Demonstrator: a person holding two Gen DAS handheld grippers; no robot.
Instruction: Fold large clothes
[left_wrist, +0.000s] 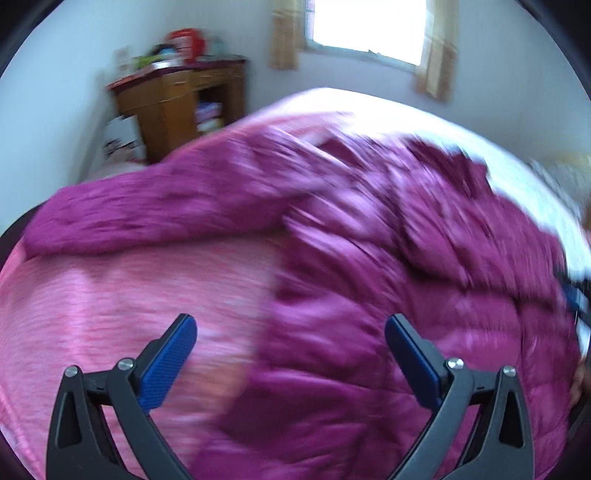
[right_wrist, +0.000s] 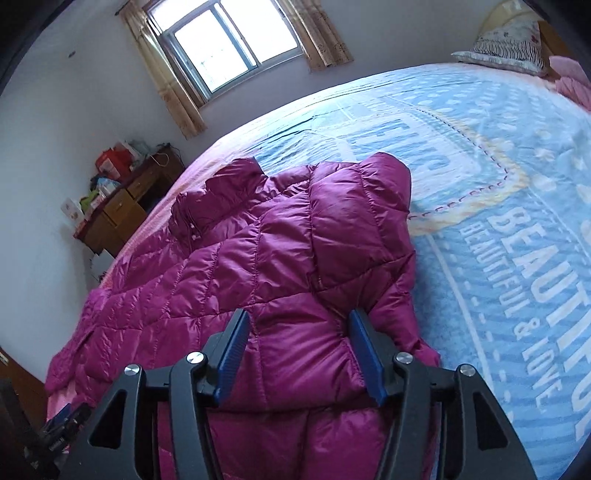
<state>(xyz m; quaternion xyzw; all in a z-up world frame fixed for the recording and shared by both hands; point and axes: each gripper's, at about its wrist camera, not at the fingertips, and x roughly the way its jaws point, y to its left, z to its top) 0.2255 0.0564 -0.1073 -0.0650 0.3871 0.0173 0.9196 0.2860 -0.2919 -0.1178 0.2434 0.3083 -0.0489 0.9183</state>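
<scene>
One magenta quilted down jacket (right_wrist: 258, 258) lies spread on the bed (right_wrist: 498, 184), near its foot edge. The right gripper (right_wrist: 299, 350) has puffy fabric bulging between its parted fingers, not yet pinched flat. The left gripper (left_wrist: 290, 354) hangs released above the coat. It looks light, soft and slippery; seams or the hem should give the surest hold.

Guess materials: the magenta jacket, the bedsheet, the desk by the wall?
Magenta quilted puffer jacket: likely nylon or polyester shell, glossy sheen, puffed stitched panels. Blue printed bedsheet: matte woven fabric, probably cotton, creased flat. Brown desk: wood or veneer, semi-gloss; grain unclear.
</scene>
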